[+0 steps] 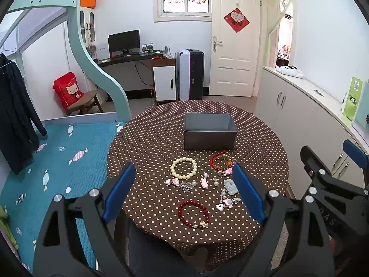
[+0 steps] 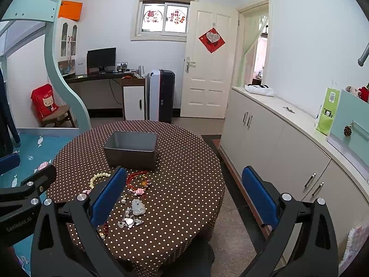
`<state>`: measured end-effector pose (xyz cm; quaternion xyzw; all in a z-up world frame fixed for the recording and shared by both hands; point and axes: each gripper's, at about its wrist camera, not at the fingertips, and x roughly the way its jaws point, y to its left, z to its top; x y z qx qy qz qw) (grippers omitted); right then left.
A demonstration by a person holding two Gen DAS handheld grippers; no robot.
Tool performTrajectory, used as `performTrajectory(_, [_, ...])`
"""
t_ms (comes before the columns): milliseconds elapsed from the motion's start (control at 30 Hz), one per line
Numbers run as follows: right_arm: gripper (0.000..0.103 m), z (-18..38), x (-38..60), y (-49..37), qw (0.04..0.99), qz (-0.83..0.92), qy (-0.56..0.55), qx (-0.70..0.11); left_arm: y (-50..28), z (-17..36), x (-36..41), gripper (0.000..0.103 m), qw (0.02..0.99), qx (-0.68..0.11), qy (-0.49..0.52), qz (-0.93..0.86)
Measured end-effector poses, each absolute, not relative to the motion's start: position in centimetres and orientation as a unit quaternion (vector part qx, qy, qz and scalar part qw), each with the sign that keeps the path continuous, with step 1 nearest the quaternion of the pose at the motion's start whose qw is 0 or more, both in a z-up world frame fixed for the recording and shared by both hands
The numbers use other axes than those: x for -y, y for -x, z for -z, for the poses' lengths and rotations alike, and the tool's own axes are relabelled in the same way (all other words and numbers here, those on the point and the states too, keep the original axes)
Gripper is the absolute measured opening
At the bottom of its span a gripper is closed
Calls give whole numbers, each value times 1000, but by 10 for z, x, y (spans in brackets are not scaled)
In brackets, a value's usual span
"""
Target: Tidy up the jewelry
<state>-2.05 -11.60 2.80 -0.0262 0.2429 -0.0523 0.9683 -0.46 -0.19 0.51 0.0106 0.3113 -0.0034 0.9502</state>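
A grey metal box (image 1: 209, 136) stands open and empty on the round polka-dot table (image 1: 150, 138); it also shows in the right wrist view (image 2: 131, 153). In front of it lie a cream bead bracelet (image 1: 183, 168), a red cord bracelet (image 1: 221, 160), a dark red bead bracelet (image 1: 193, 213), a pale jade pendant (image 1: 230, 187) and several small charms (image 1: 184, 183). My left gripper (image 1: 184, 194) is open and empty, held above the near table edge over the jewelry. My right gripper (image 2: 184, 198) is open and empty, to the right of the jewelry.
A bed with a blue cover (image 1: 57, 166) is to the left of the table. White cabinets (image 2: 276, 143) run along the right wall. A desk with a monitor (image 1: 124, 40), a suitcase (image 1: 196, 73) and a door (image 1: 233, 43) are at the back.
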Motion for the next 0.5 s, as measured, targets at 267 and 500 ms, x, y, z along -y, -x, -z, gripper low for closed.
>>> performTrajectory(267, [96,-26,117,19,967,51,24,-249,3,-3,5,87,948,-317,-15,6])
performTrajectory(500, [96,-25,119,19,967,50,23,-248,6,-6,6,87,952,-307,-18,7])
